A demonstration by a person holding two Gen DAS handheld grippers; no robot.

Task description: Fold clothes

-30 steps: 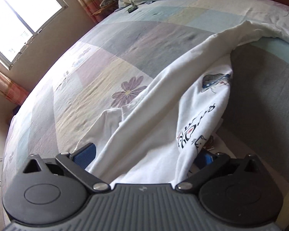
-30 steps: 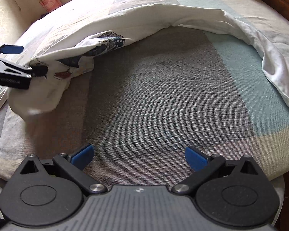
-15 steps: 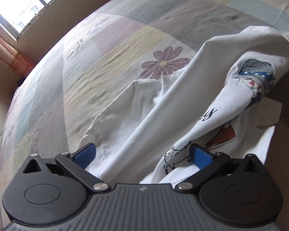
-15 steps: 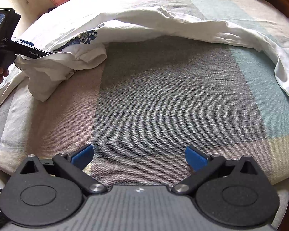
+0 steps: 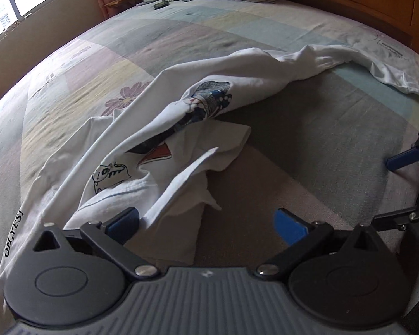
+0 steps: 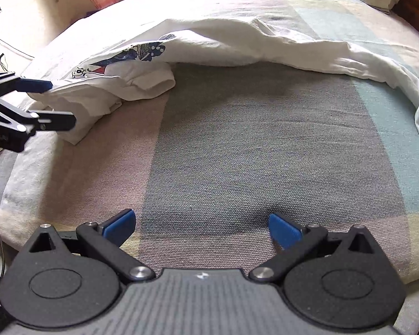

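Across the patchwork bedspread (image 5: 307, 145), the left view shows a rumpled white printed T-shirt (image 5: 159, 128) lying centre-left, the left gripper (image 5: 206, 220) spread wide and holding nothing, one blue pad touching cloth. From the right view, the right gripper (image 6: 201, 226) gapes empty over bare bed, the shirt far left. Judged: spreading stage; next, each gripper needs a hem corner.
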